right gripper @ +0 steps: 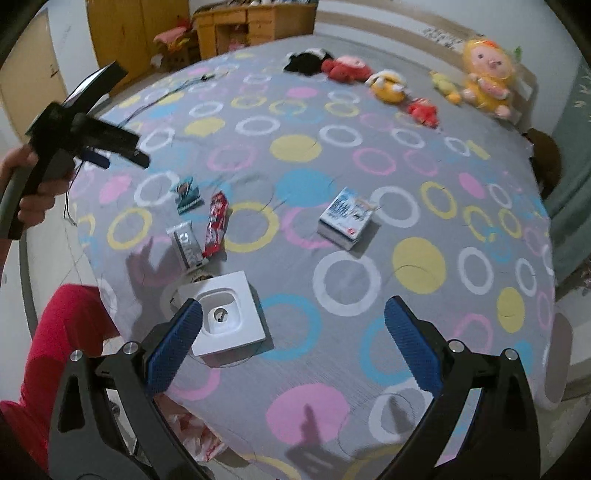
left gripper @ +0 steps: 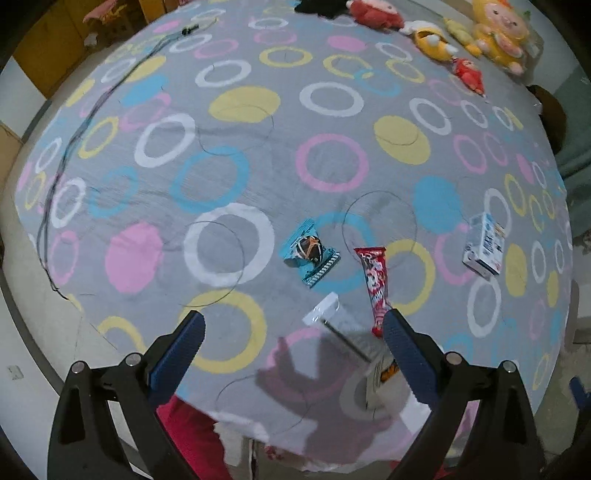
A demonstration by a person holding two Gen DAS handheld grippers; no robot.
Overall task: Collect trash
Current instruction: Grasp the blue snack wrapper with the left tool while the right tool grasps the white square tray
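Note:
On a bed with a grey circle-pattern sheet (left gripper: 258, 184) lie a blue snack wrapper (left gripper: 311, 253), a red snack wrapper (left gripper: 376, 286), a silver wrapper (left gripper: 334, 319), a small white-blue carton (left gripper: 484, 245) and a white square tray (right gripper: 227, 314). My left gripper (left gripper: 293, 330) is open and empty, above the sheet just short of the silver wrapper. My right gripper (right gripper: 293, 325) is open and empty, its left finger over the white tray. The left gripper also shows in the right wrist view (right gripper: 99, 147), with the wrappers (right gripper: 216, 221) and carton (right gripper: 347, 216).
Several plush toys (right gripper: 484, 79) line the far side of the bed. A black cable (left gripper: 70, 147) runs along its left part. Wooden furniture (right gripper: 255, 22) stands behind. My red-sleeved arm (right gripper: 62, 350) is at the near left edge; a plastic bag (right gripper: 192, 432) hangs below.

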